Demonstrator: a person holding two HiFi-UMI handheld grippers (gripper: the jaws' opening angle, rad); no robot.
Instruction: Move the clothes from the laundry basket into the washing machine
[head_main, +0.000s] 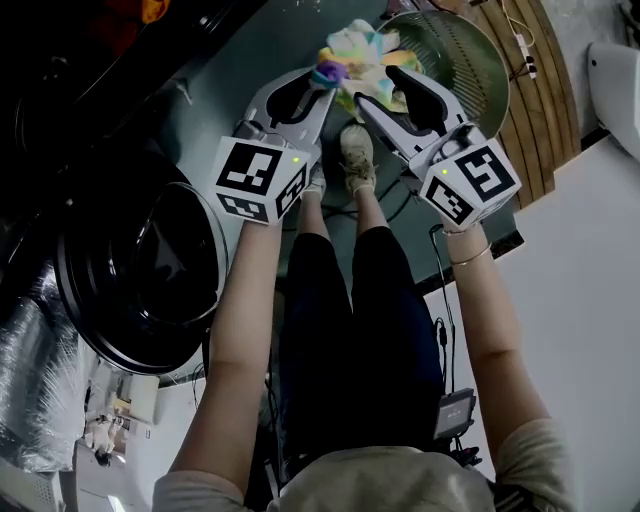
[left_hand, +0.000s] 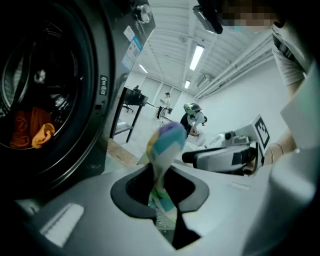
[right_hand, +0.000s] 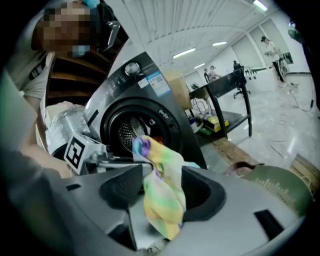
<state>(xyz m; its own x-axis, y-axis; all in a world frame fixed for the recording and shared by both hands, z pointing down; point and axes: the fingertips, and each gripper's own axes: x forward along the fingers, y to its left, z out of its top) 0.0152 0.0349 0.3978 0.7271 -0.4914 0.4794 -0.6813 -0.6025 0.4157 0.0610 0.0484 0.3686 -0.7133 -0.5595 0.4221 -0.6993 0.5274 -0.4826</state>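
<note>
A pastel multicoloured cloth (head_main: 362, 55) hangs in the air between the green laundry basket (head_main: 460, 50) and the dark front-loading washing machine (head_main: 150, 270). My left gripper (head_main: 325, 80) is shut on the cloth's upper end, which bunches above its jaws in the left gripper view (left_hand: 165, 150). My right gripper (head_main: 382, 90) is just right of it with jaws apart. The cloth (right_hand: 162, 190) drapes loosely between them without being pressed. The machine's door stands open, and orange clothes (left_hand: 32, 130) lie in the drum.
The person's legs and shoes (head_main: 357, 150) are below the grippers. The basket (right_hand: 280, 185) sits on the floor beside a wooden strip (head_main: 540, 90). A black table (right_hand: 235, 85) stands beyond the machine, with people far off in the hall.
</note>
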